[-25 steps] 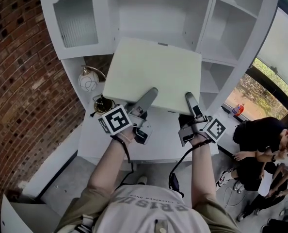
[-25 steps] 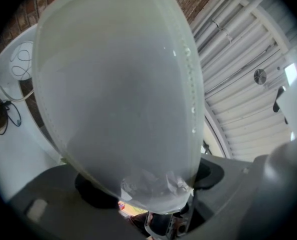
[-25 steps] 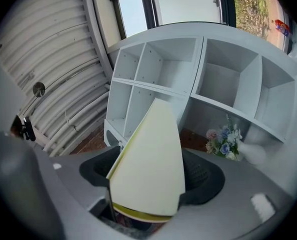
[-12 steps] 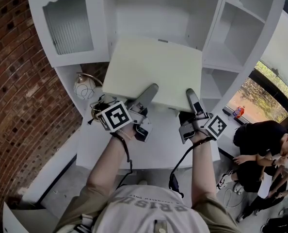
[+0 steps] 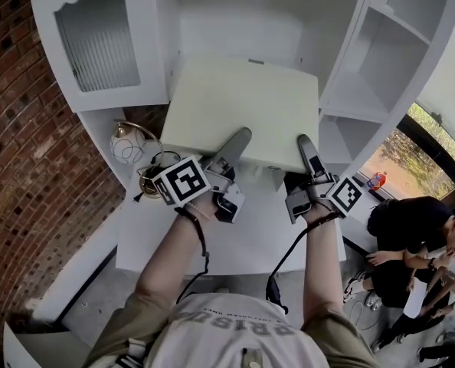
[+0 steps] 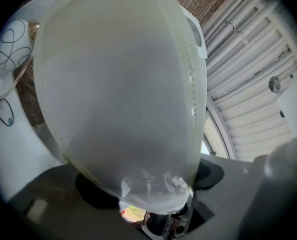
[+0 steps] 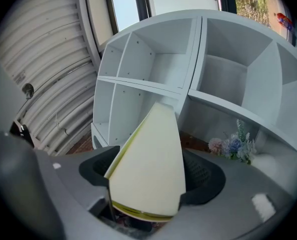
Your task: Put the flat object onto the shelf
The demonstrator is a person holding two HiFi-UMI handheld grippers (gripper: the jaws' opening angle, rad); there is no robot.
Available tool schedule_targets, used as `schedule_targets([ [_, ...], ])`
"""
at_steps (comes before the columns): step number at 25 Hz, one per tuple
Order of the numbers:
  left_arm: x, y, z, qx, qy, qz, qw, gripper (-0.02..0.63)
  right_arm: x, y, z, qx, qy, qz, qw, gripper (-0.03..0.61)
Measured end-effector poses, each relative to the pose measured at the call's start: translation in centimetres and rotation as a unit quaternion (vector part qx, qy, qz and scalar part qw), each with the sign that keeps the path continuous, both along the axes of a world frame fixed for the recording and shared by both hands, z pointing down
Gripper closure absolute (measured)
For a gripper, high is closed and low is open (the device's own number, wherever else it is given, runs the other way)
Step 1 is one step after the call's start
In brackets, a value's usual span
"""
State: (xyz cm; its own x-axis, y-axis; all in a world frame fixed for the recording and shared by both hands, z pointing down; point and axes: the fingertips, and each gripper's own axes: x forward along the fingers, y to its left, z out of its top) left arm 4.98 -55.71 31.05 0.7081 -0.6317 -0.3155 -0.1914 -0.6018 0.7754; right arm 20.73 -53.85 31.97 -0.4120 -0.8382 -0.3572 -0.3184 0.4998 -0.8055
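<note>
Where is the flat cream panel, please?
The flat cream panel is central in the head view, held at its near edge by the left gripper and right gripper, before the white shelf.

We're looking at a red brick wall (image 5: 28, 152) on the left, a white shelf unit (image 5: 365, 67) ahead, daylight through a window (image 5: 400, 153) on the right, and grey floor (image 5: 93, 294) below.

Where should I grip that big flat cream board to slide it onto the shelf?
Grip the flat cream board by its near edge, from the person's side, as left gripper and right gripper do: wide, thin, far edge facing the white shelf.
</note>
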Motion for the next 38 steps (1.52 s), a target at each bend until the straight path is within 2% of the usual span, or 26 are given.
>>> schedule_targets([
  [3,0.2,-0.6,-0.6,-0.009,0.012,-0.005,0.9999,0.215,0.4,-0.6,-0.9,0.009,0.000,0.007,1.000,0.182],
  [7,0.2,-1.1,-1.3,-0.025,0.039,-0.011,0.9989,0.222,0.6,-0.9,-2.4,0.030,0.028,0.018,0.999,0.136],
  [12,-0.5,-1.8,-2.2,-0.040,0.079,-0.024,0.9958,0.235,0.8,-0.1,-3.3,0.057,-0.007,0.005,0.998,0.053],
  [16,-0.6,-2.1,-2.4,-0.045,0.085,-0.027,0.9949,0.235,-0.2,2.3,-3.4,0.082,-0.014,-0.019,0.996,0.029],
  [19,-0.3,-2.4,-2.4,-0.047,0.082,-0.027,0.9951,0.235,-2.6,3.8,-2.8,0.093,0.013,-0.047,0.995,0.030],
  [22,0.1,-2.5,-2.4,-0.046,0.075,-0.025,0.9958,0.235,-5.2,3.4,-1.9,0.085,0.041,-0.068,0.993,0.031],
  [23,0.2,-2.5,-2.3,-0.046,0.073,-0.024,0.9960,0.235,-5.8,3.1,-1.7,0.080,0.047,-0.071,0.993,0.033],
  [27,0.3,-2.7,-2.4,-0.046,0.067,-0.019,0.9965,0.235,-8.0,2.2,-1.6,0.072,0.061,-0.083,0.992,0.119],
  [32,0.4,-3.0,-2.5,-0.046,0.063,-0.010,0.9969,0.232,-8.6,1.1,-1.6,0.061,0.058,-0.067,0.994,0.252],
  [38,0.8,-3.4,-2.7,-0.021,0.045,0.015,0.9986,0.215,-8.4,0.6,-1.6,0.057,0.040,-0.043,0.997,0.259],
])
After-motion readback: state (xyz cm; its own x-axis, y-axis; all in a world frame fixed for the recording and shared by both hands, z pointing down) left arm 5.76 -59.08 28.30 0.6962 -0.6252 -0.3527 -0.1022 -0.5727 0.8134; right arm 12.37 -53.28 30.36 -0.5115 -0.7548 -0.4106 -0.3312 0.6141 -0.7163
